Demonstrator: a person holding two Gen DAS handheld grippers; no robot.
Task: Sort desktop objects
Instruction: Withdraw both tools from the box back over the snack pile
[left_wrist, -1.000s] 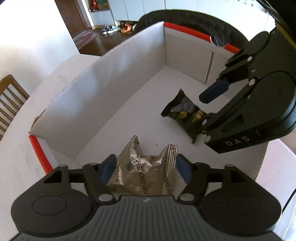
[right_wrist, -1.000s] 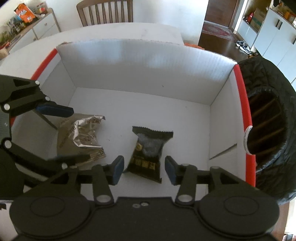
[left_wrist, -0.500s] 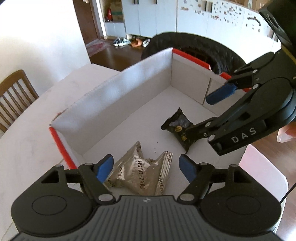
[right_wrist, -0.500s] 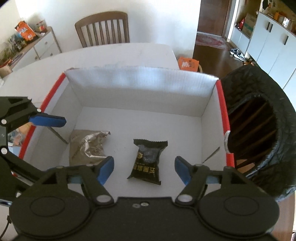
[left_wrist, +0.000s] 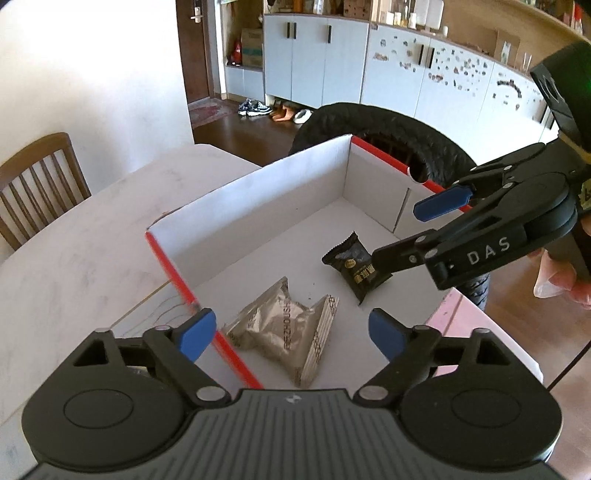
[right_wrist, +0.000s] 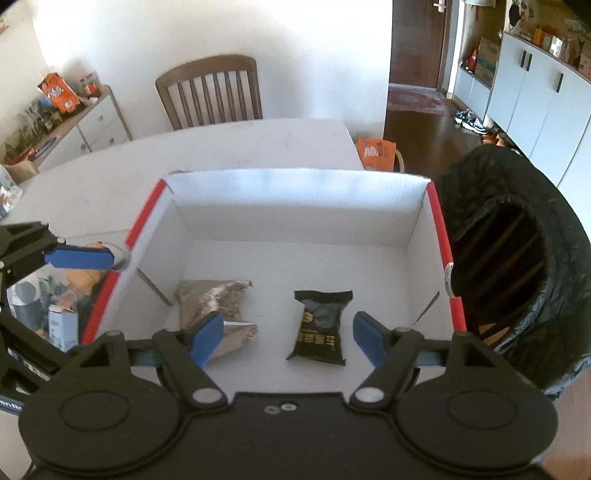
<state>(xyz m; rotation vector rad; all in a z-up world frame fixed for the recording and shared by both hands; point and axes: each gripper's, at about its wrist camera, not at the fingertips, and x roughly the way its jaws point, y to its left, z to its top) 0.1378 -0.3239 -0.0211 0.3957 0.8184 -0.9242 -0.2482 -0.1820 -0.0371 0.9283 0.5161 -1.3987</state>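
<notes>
A white cardboard box (left_wrist: 258, 192) with red rims (right_wrist: 441, 236) stands on the white table. Inside lie a crumpled silver snack packet (left_wrist: 291, 332) (right_wrist: 214, 299) and a black snack packet (left_wrist: 354, 264) (right_wrist: 321, 325). My left gripper (left_wrist: 291, 334) is open and empty, raised above the box's near corner over the silver packet. My right gripper (right_wrist: 290, 338) is open and empty, raised above the box's near edge, with the black packet below its jaws. The right gripper also shows in the left wrist view (left_wrist: 436, 229), and one left fingertip (right_wrist: 77, 258) in the right wrist view.
A black-lined bin (right_wrist: 517, 266) (left_wrist: 388, 136) stands just beyond the box's right side. Several small items (right_wrist: 55, 302) lie on the table left of the box. A wooden chair (right_wrist: 210, 92) stands at the far table edge. An orange bag (right_wrist: 375, 151) hangs beyond the table.
Both grippers have risen and drawn back from the box, and their jaws have opened wider. The two packets stay lying on the box floor.
</notes>
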